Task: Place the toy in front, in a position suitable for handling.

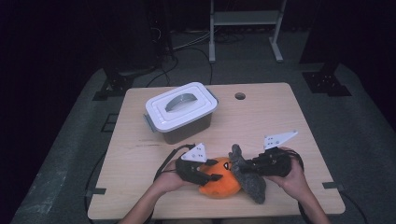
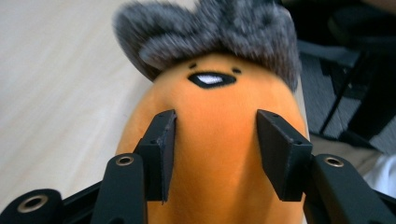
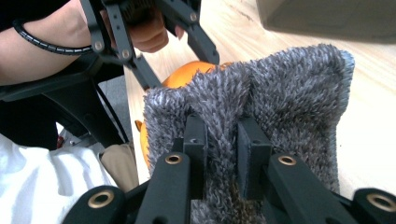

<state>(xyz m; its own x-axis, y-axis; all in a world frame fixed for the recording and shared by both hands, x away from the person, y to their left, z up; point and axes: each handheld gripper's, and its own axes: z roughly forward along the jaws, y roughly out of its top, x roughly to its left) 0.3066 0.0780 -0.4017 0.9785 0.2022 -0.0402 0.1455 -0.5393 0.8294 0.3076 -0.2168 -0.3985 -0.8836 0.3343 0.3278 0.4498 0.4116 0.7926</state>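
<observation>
An orange plush toy (image 1: 219,184) with a small face lies near the table's front edge. A grey fuzzy cloth (image 1: 250,179) lies against its right end. My left gripper (image 1: 215,170) comes in from the left. In the left gripper view its two pads press on the sides of the orange plush toy (image 2: 215,140), with the grey cloth (image 2: 210,32) over the toy's far end. My right gripper (image 3: 222,126) is shut on a fold of the grey cloth (image 3: 280,93), and the orange toy (image 3: 191,72) peeks out behind it. In the high view, the right gripper (image 1: 237,166) reaches in from the right.
A dark box with a white handled lid (image 1: 181,112) stands at the back left of the wooden table (image 1: 280,121). A small round hole (image 1: 240,96) sits near the table's far edge. Beyond the table are dark floor, cables and a white frame (image 1: 245,28).
</observation>
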